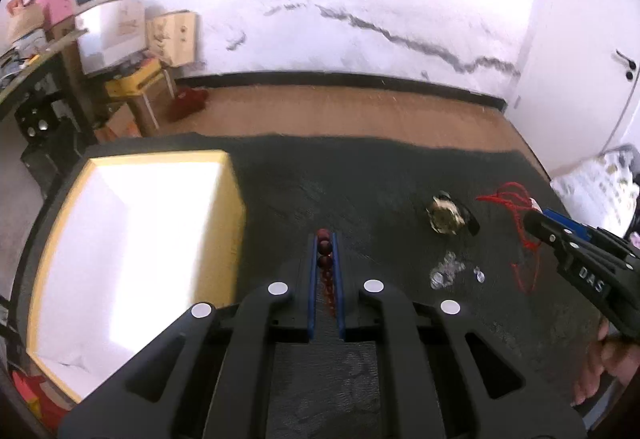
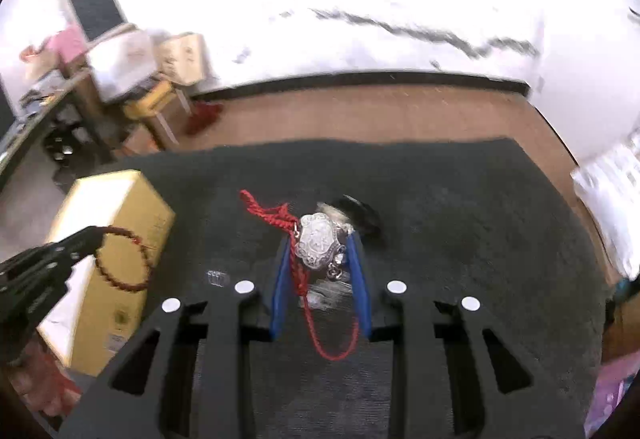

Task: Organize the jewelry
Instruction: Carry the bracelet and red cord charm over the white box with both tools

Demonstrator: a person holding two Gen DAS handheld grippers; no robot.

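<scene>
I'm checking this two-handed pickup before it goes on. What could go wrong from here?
The red cord dangles below the silver pendant in the right gripper and could snag the watch. The bead bracelet hangs from the left gripper fingers' tips and may slip before reaching the yellow box.

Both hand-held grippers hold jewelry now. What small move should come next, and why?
Probably carry the left hand-held gripper over the open yellow box and release there. It is shut on the red bead bracelet, and the box stands just beside it. The right hand-held gripper holds the silver pendant.
</scene>
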